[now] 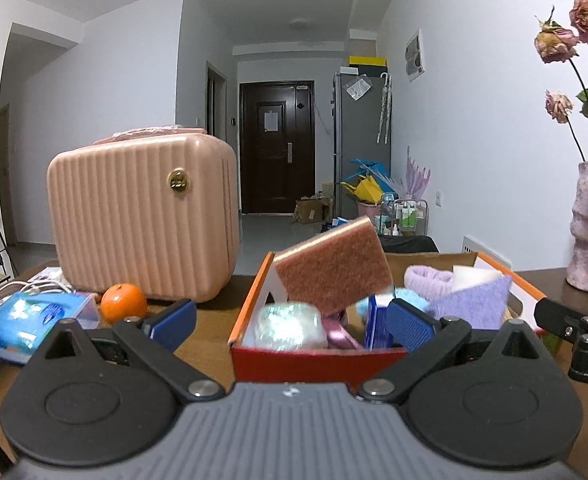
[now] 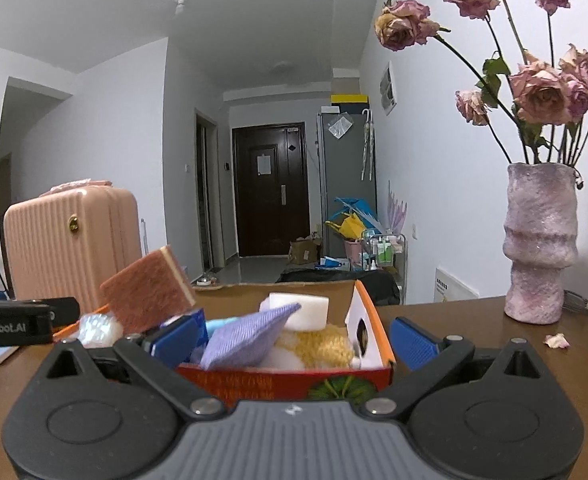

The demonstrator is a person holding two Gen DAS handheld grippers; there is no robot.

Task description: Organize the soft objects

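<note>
On the brown table (image 1: 210, 332), right in front of both cameras, sits the orange-and-red cardboard box (image 1: 318, 356), and it is packed with soft things. Left gripper (image 1: 290, 320) hovers at the box's near wall, its 2 blue-padded fingers (image 1: 410, 326) spread wide with nothing between them. Right gripper (image 2: 294, 336) is in the same posture at the near wall of the box (image 2: 286, 380), jaws apart, empty.

Sticking up out of the box's left end is the brown scouring sponge (image 1: 334, 268), tilted on edge and leaning toward the middle. Below it lies a pale shiny ball (image 1: 284, 326). Toward the right end are a lilac knitted cloth (image 1: 474, 304), a fluffy lavender roll (image 1: 428, 280) and a light-blue fuzzy piece (image 1: 410, 296).

From the right wrist view, the lilac cloth (image 2: 246, 336) leans up over a white foam block (image 2: 306, 310), with a yellow curly plush (image 2: 322, 348) just beside them.

Left of the box stands a pink ribbed case (image 1: 142, 220), an orange (image 1: 124, 302) touching its front, and a blue tissue pack (image 1: 34, 320) near that. Off to the right, well apart from the box, a purple vase (image 2: 540, 244) holds dried roses (image 2: 542, 92).
</note>
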